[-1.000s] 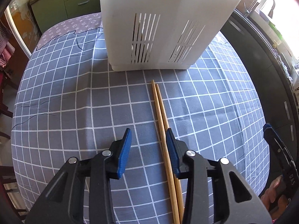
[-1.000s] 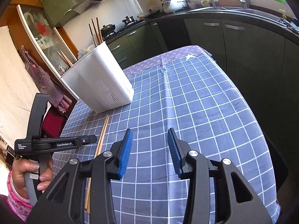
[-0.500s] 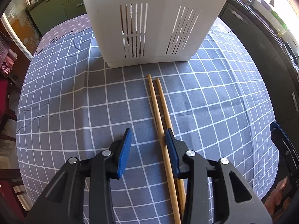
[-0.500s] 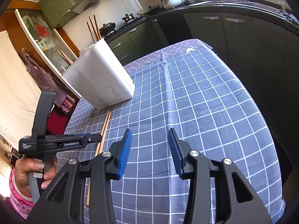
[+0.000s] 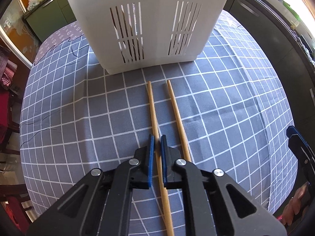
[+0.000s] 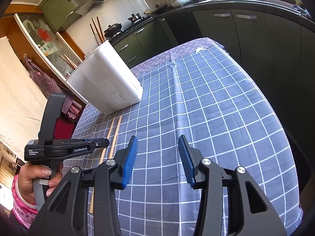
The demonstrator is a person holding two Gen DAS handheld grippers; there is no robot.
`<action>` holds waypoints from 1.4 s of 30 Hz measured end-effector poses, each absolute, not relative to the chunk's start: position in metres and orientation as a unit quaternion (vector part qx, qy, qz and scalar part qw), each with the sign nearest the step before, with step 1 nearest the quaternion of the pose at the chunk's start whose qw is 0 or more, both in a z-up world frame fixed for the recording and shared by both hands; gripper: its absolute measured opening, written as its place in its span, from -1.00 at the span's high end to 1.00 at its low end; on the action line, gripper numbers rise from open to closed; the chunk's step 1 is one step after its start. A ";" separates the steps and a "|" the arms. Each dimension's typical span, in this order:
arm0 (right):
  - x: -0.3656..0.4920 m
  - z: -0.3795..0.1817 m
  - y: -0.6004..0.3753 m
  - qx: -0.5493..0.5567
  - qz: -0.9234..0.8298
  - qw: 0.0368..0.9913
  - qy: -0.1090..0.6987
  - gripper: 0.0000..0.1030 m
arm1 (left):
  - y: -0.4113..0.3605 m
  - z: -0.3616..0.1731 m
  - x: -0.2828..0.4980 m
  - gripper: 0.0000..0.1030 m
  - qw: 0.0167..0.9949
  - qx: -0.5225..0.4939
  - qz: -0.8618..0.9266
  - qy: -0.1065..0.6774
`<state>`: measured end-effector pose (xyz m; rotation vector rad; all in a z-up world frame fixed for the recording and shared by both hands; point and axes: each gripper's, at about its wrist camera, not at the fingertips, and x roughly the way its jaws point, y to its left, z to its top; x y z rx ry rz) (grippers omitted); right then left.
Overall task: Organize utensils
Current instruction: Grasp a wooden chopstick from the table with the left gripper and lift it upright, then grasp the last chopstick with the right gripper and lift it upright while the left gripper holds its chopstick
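Two wooden chopsticks lie side by side on the checked tablecloth (image 5: 59, 108) in front of a white slotted utensil holder (image 5: 153, 19). My left gripper (image 5: 156, 139) points steeply down and is shut on the left chopstick (image 5: 152, 106). The right chopstick (image 5: 177, 112) lies free just beside its right finger. The holder (image 6: 106, 84) has several chopsticks standing in it. My right gripper (image 6: 157, 143) hovers over bare cloth to the right of the pair, its jaws opening with nothing between them.
The table's right edge drops off toward dark green kitchen cabinets (image 6: 246, 31). A red chair (image 5: 7, 108) stands at the left edge. A hand in a pink sleeve (image 6: 29, 179) holds the left gripper's handle.
The left jaws closed onto the left chopstick. The left gripper slid toward the holder, and the two chopsticks now lie farther apart. The right gripper stayed in place.
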<state>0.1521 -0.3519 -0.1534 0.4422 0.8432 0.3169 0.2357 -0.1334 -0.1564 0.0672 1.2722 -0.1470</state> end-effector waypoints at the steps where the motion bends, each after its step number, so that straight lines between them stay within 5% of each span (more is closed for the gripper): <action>1: 0.152 -0.154 -0.352 0.213 0.152 0.876 0.405 0.16 | -0.131 -0.156 0.235 0.88 0.801 0.027 -0.069 0.594; 22: 0.158 -0.155 -0.320 0.174 0.162 0.870 0.432 0.05 | -0.031 -0.048 0.160 0.89 0.906 -0.040 -0.074 0.416; 37: 0.229 -0.159 -0.203 -0.003 0.190 0.846 0.498 -0.02 | -0.029 -0.030 0.121 0.89 0.930 -0.021 -0.085 0.356; 42: 0.248 -0.178 -0.178 -0.040 0.179 0.830 0.527 0.12 | -0.029 -0.026 0.115 0.89 0.933 -0.013 -0.085 0.350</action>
